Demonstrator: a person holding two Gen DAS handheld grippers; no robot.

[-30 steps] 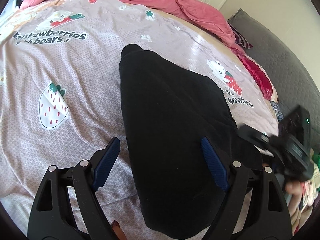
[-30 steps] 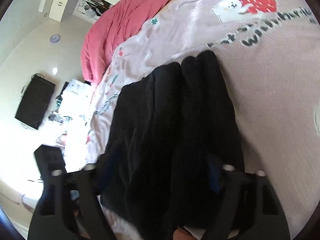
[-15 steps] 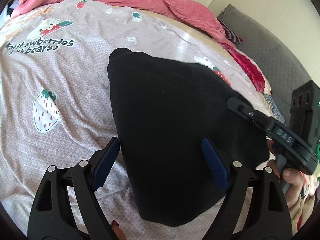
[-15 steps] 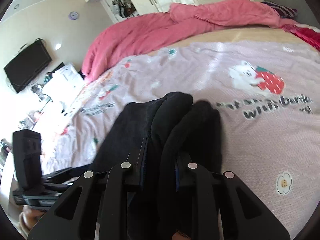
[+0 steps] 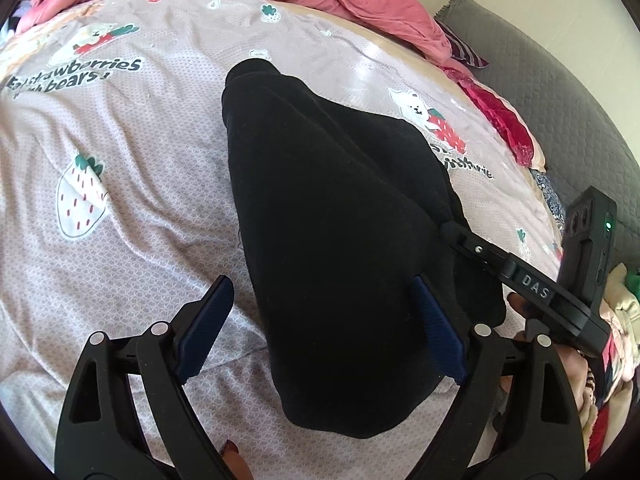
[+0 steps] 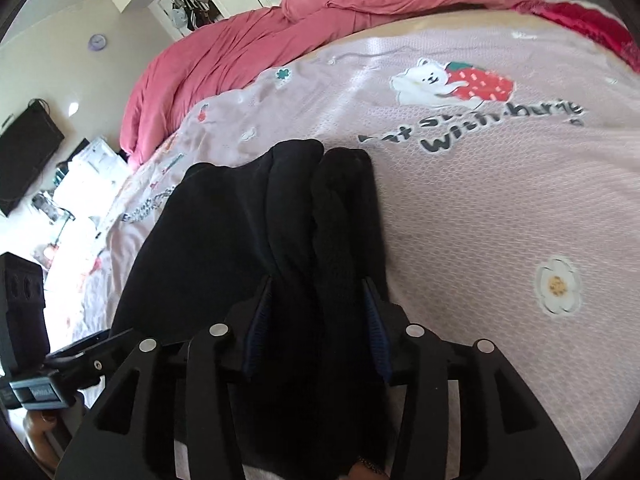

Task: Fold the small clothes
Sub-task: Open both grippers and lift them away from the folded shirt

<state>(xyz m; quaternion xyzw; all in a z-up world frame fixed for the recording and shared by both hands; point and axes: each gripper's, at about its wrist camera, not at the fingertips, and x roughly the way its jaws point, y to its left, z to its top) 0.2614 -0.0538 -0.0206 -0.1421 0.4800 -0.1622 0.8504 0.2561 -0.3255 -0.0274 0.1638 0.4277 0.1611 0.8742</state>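
pink printed bedspread [image 5: 132, 216] is filling both views, w/ a rumpled pink duvet [image 6: 248, 36] bunching along its far edge. black garment [image 5: 340, 208] is lying in the middle of the spread, folded lengthwise into a long wedge, narrow end pointing away, its right edge bunching into two thick rolls in the right wrist view. left gripper [image 5: 320, 324] is hovering over the near end, fingers standing wide and widening, cloth below them but not pinched. right gripper [image 6: 318, 324] is straddling those bunched rolls at the garment's right edge, jaws at mid width and opening; can't tell if the pads are pressing or just flanking the fabric. looks like mid-fold, prob. letting go after laying the side over. next move is calling for both grippers taking the near hem corners and carrying them over toward the far end, keeping the layers from sliding apart.
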